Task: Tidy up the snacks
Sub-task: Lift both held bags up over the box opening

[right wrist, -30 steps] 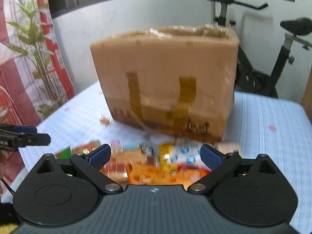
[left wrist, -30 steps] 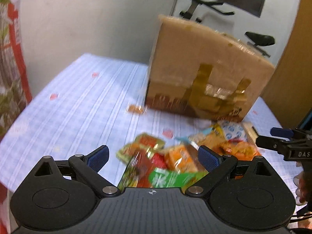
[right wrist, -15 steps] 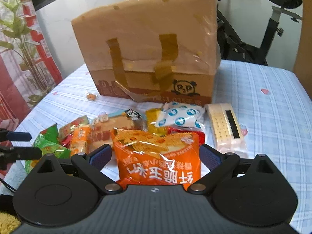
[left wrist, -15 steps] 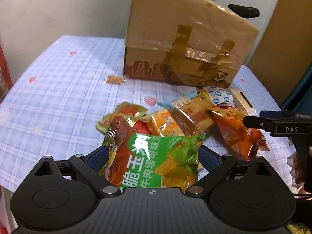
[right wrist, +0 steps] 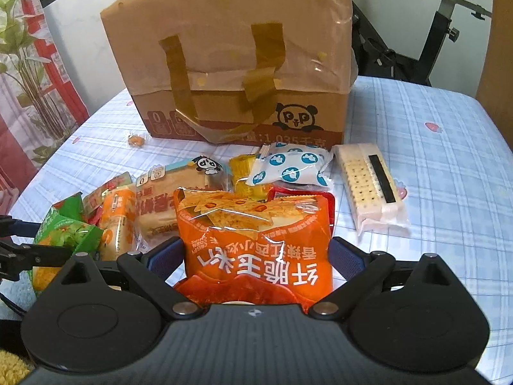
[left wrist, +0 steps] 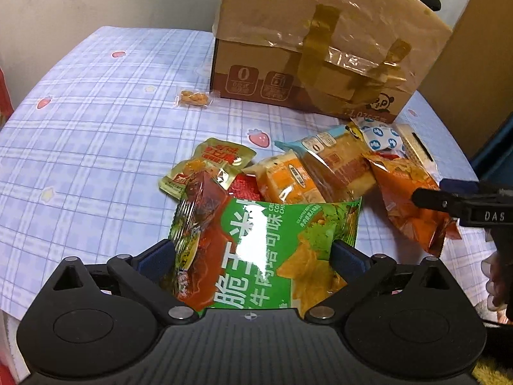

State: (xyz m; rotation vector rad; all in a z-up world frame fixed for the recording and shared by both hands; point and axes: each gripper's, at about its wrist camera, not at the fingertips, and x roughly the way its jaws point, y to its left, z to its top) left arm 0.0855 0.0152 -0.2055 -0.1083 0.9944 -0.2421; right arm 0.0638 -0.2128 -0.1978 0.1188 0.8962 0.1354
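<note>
A pile of snack packets lies on the blue checked tablecloth (left wrist: 96,128) in front of a taped cardboard box (left wrist: 320,48). My left gripper (left wrist: 253,256) is low over the pile. Its jaws are opening, and a green chip bag (left wrist: 272,240) lies between its fingers without being squeezed. My right gripper (right wrist: 256,260) stands wide around an orange chip bag (right wrist: 256,234), whose sides reach the blue pads. In the left wrist view the right gripper (left wrist: 449,199) shows over the orange bag (left wrist: 410,199). In the right wrist view the left gripper (right wrist: 19,243) sits by the green bag (right wrist: 67,231).
Behind the two bags lie a bread pack (right wrist: 173,199), a white packet with blue dots (right wrist: 288,168) and a cracker pack (right wrist: 368,186). A small wrapped candy (left wrist: 194,98) lies alone near the box. An exercise bike (right wrist: 449,16) stands behind the table.
Both grippers have sunk and tipped down toward the pile. The green bag now lies between the left fingers and the orange bag between the right fingers.
</note>
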